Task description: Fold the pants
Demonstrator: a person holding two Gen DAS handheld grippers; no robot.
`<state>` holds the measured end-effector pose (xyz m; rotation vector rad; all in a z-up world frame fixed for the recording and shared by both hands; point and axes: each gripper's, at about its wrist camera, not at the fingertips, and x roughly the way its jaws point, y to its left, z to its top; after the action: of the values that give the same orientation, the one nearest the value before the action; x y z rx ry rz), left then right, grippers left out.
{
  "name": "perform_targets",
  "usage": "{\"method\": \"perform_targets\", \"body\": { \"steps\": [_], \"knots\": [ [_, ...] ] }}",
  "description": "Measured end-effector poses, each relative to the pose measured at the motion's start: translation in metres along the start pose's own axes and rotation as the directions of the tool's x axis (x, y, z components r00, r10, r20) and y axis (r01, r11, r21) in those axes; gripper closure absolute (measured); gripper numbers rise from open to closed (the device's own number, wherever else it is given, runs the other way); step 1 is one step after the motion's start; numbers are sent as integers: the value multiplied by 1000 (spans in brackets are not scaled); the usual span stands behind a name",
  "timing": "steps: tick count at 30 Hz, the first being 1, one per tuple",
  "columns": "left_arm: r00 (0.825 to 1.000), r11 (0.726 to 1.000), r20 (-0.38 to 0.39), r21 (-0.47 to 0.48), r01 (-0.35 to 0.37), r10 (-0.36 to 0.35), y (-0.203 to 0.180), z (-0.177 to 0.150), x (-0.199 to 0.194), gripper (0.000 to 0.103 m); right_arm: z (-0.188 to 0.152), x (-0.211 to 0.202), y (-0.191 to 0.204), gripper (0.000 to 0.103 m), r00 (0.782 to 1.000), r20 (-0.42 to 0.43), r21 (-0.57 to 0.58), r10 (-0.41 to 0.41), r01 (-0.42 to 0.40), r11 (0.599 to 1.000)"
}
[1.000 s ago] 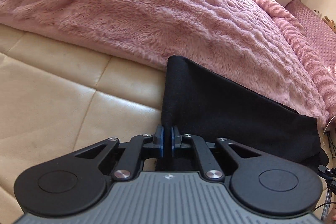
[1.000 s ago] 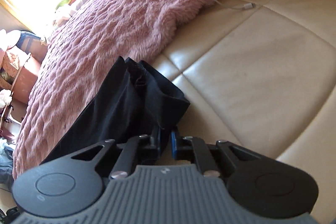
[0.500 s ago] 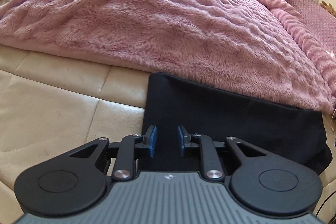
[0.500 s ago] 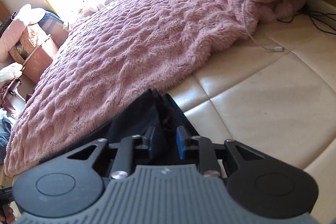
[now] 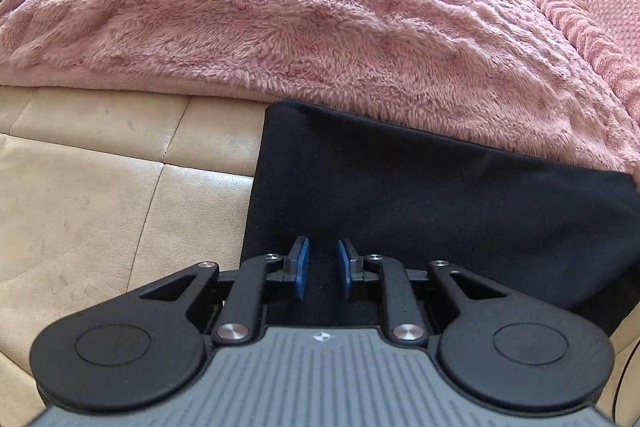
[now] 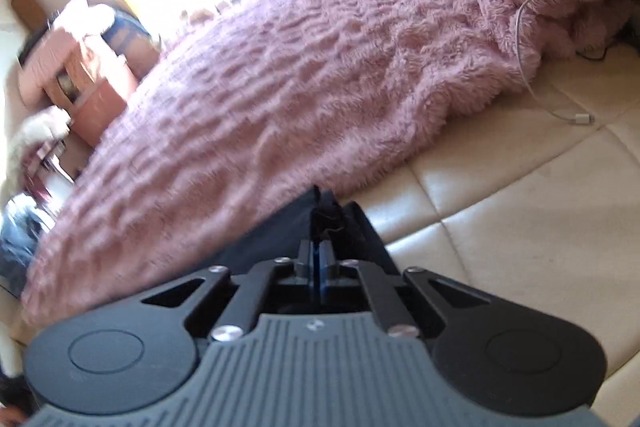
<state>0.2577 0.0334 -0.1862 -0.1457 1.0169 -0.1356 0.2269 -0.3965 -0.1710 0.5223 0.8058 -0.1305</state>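
Now the right gripper [image 6: 319,259] has just closed — its blue pads meet on a bunched edge of the black pants [image 5: 420,195], where half a second earlier they stood apart around it. The left gripper [image 5: 323,267] has let go: its pads, shut on the cloth a second ago, stand parted above the fabric, pressing nothing. The pants lie folded into a long flat band, matte and smooth, half on the cream quilted leather bed base [image 5: 100,195], half against the shaggy pink fleece blanket [image 5: 300,19]. A white charging cable [image 6: 560,113] trails from the blanket — its plug on the leather.
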Motion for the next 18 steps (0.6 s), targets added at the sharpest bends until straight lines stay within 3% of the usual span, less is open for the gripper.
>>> {"method": "perform_targets", "body": {
  "steps": [2,5,8,10,13,18],
  "knots": [
    [1000,1000,1,-4,-2,2,-1,0,-1,80,-3,19,-12,103,991,-100,9,-85,86,996],
    [1000,1000,-4,16,-2,2,-4,2,-2,79,-2,9,-26,100,994,-58,82,-97,102,991],
    [999,999,36,-14,39,-39,-4,11,-7,79,6,-1,-14,100,1000,3,68,4,-4,998],
    [996,999,81,-21,44,-42,-5,23,-7,79,11,6,5,100,998,19,0,64,-64,998],
    [992,998,115,-25,61,-58,-5,42,1,79,18,30,24,100,996,7,-42,86,-86,995],
    [991,997,120,-33,71,-67,3,65,30,79,23,66,29,100,999,-25,-52,48,-49,997]
  ]
}}
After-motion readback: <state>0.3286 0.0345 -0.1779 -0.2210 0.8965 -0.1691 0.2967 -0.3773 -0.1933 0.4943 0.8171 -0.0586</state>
